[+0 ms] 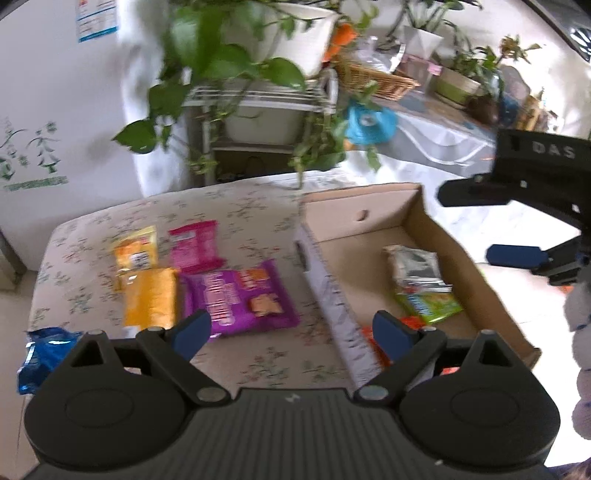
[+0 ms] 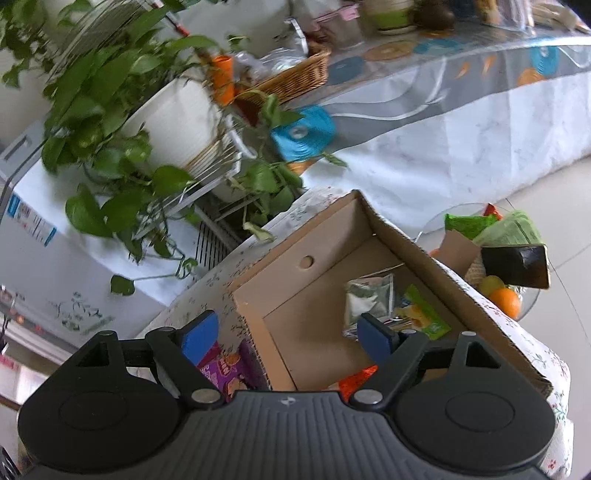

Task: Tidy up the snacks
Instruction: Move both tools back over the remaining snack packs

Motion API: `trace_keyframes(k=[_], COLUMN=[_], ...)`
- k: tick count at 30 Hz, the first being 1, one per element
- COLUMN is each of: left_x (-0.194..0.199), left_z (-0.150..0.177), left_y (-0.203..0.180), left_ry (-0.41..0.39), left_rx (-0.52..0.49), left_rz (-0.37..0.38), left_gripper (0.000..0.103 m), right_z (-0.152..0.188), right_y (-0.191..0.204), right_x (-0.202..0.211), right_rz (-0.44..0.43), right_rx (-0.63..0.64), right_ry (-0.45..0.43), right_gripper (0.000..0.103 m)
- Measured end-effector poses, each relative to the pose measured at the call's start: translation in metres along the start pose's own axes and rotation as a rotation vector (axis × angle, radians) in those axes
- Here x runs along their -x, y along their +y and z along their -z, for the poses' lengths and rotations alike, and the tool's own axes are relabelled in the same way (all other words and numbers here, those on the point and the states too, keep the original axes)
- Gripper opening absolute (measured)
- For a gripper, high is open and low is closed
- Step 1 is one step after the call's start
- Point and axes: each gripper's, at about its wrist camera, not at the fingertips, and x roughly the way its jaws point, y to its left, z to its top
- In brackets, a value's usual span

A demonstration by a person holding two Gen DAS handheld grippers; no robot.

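on the floral-cloth worktop sits an open shallow brown cardboard box, right of the loose snacks. inside it: a silver-grey foil packet, a green snack packet just beside it toward the near end, and an orange-red packet at the near end, partly hidden behind the fingers.

left gripper: blue-padded fingers spread wide, nothing between them, hovering over the worktop and the box's near white-printed wall. right gripper: fingers spread, empty, straddling the box's left wall; in the left wrist view it shows at the right edge, over the box's far right side.

outside the box, on the cloth: a purple biscuit packet nearest the box, a plain orange packet touching its left edge, a small yellow-orange packet and a pink packet behind them, a blue foil packet at the worktop's left edge.

behind: a trailing green pothos in a white pot on a white rack, a wicker basket, a long cloth-covered table with more pots. right of the worktop, a glass bowl with oranges. pale tiled floor. some blur in both views.
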Motion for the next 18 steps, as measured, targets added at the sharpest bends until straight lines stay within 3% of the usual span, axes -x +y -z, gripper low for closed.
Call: trace_keyframes(k=[18], left_x=[0.005], left_z=[0.01], left_y=[0.101], left_ry=[0.01], left_rx=[0.09], left_rz=[-0.11], left_gripper=[0.094], right_z=[0.023], right_y=[0.046], right_x=[-0.024], right_rz=[-0.02], right_rx=[0.195], right_ry=[0.055], right_gripper=[0.088])
